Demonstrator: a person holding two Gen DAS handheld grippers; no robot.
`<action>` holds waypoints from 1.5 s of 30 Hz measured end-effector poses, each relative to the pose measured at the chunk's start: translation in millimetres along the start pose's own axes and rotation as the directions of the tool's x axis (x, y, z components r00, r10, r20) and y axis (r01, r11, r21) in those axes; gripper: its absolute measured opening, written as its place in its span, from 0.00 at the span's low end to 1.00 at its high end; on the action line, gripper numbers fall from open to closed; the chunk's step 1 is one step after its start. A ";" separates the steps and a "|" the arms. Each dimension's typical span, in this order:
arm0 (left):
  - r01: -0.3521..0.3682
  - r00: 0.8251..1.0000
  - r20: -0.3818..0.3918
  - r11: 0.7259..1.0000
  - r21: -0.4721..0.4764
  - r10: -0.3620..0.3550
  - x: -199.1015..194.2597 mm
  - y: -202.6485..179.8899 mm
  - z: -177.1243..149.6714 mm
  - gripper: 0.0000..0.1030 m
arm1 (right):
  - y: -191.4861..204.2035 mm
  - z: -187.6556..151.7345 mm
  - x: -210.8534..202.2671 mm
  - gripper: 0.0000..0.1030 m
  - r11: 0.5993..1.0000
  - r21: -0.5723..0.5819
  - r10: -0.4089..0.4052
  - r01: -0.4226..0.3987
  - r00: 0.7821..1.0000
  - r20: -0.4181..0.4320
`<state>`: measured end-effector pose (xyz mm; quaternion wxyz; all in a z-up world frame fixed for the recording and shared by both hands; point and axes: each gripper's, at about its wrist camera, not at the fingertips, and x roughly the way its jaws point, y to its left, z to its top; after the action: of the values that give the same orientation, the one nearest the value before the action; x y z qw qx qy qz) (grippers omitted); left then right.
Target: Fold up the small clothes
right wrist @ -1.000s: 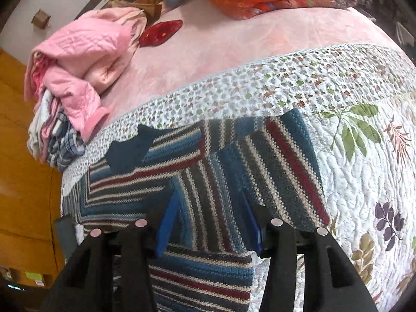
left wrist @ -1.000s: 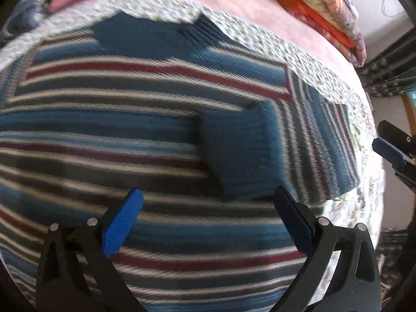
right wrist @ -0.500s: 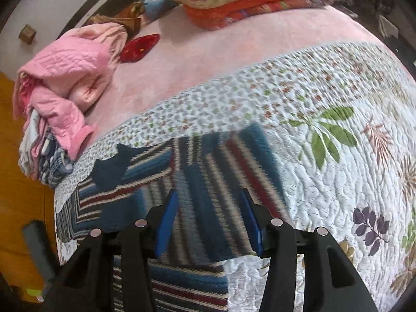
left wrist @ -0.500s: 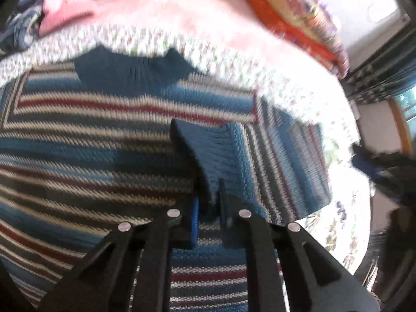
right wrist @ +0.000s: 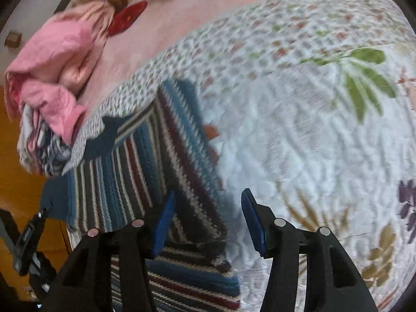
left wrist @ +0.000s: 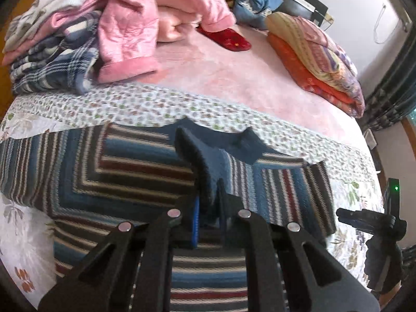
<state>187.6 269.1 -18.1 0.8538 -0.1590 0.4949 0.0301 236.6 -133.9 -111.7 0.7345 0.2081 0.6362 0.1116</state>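
Note:
A small striped knit sweater (left wrist: 124, 171), blue, white, dark and red, lies flat on a floral quilt (left wrist: 145, 104). My left gripper (left wrist: 208, 208) is shut on the dark blue ribbed cuff (left wrist: 205, 171) of its sleeve and holds that cuff raised over the sweater's chest, just below the collar (left wrist: 234, 140). In the right wrist view the sweater (right wrist: 145, 166) fills the lower left. My right gripper (right wrist: 208, 213) hangs open above the sweater's right edge, nothing between its blue pads (right wrist: 163, 218). The right gripper also shows at the left wrist view's right edge, above the quilt.
A heap of pink and plaid clothes (left wrist: 104, 26) sits at the back left of the bed. Folded orange and yellow blankets (left wrist: 317, 59) lie at the back right, a red item (left wrist: 228, 39) between them. Bare quilt (right wrist: 312, 130) spreads right of the sweater.
My left gripper went from open to shut on the sleeve cuff, then lifted it up toward the collar. The right gripper stayed open and shifted toward the sweater's right edge.

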 end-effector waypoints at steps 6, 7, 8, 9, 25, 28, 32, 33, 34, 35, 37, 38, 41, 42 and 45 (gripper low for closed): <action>-0.065 0.994 -0.096 0.997 -0.050 0.060 44.9 35.9 -11.0 0.10 | 12.0 -6.4 16.9 0.30 0.996 -0.051 -0.075 0.074 0.997 -0.016; -0.076 0.991 -0.111 0.995 -0.059 0.069 51.4 42.2 -14.5 0.10 | 11.0 -7.4 19.4 0.28 0.995 -0.054 -0.090 0.089 0.996 -0.017; -0.090 0.988 -0.128 0.994 -0.068 0.081 58.6 49.7 -19.1 0.11 | 9.7 -7.6 21.6 0.27 0.993 -0.055 -0.104 0.103 0.994 -0.020; -0.104 0.985 -0.149 0.992 -0.076 0.092 66.5 56.9 -23.2 0.12 | 7.8 -8.2 24.1 0.27 0.992 -0.050 -0.116 0.115 0.993 -0.025; -0.050 0.993 -0.105 0.999 0.008 0.050 35.2 38.6 -26.9 0.33 | 78.6 -19.0 2.1 0.37 0.975 -0.216 -0.046 0.055 0.998 0.047; -0.059 0.985 -0.162 0.998 0.002 0.059 60.5 36.3 -38.0 0.33 | 77.2 -26.8 28.3 0.37 0.965 -0.237 -0.113 0.109 0.994 0.000; -0.064 0.978 -0.199 0.998 -0.019 0.059 85.3 47.6 -49.2 0.34 | 65.1 -30.6 45.9 0.35 0.970 -0.222 -0.117 0.104 0.992 -0.045; -0.063 0.978 -0.199 0.998 -0.019 0.058 85.5 47.9 -48.7 0.34 | 63.2 -30.9 44.6 0.35 0.971 -0.219 -0.114 0.102 0.992 -0.047; -0.064 0.978 -0.202 0.998 -0.023 0.058 85.3 48.3 -47.8 0.34 | 64.6 -30.4 45.5 0.36 0.970 -0.219 -0.119 0.106 0.992 -0.046; -0.063 0.976 -0.210 0.998 -0.029 0.055 83.6 48.8 -46.3 0.34 | 65.8 -30.3 46.8 0.37 0.968 -0.225 -0.124 0.110 0.991 -0.046; -0.054 0.974 -0.221 0.998 -0.041 0.044 76.8 53.6 -41.8 0.33 | 71.9 -31.1 48.2 0.37 0.963 -0.237 -0.138 0.124 0.990 -0.042; -0.049 0.974 -0.221 0.997 -0.051 0.037 69.4 56.6 -40.1 0.33 | 75.9 -31.5 46.2 0.38 0.963 -0.240 -0.138 0.126 0.990 -0.033; -0.011 0.984 -0.179 0.997 -0.081 -0.004 29.2 86.9 -31.6 0.46 | 90.1 -30.5 27.5 0.49 0.966 -0.253 -0.061 0.060 0.998 0.004; -0.021 0.986 -0.167 0.996 -0.084 0.007 17.0 100.3 -31.5 0.57 | 96.1 -31.3 20.6 0.53 0.963 -0.265 -0.041 0.045 0.999 0.019; -0.098 0.985 -0.156 0.989 -0.113 0.080 -18.2 160.9 -28.9 0.64 | 112.6 -35.4 6.5 0.64 0.951 -0.307 -0.007 0.027 0.998 0.065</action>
<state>120.6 414.8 -54.7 0.8006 -0.1895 0.5619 0.0859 214.3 -25.3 -70.7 0.7787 0.0893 0.5892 0.1964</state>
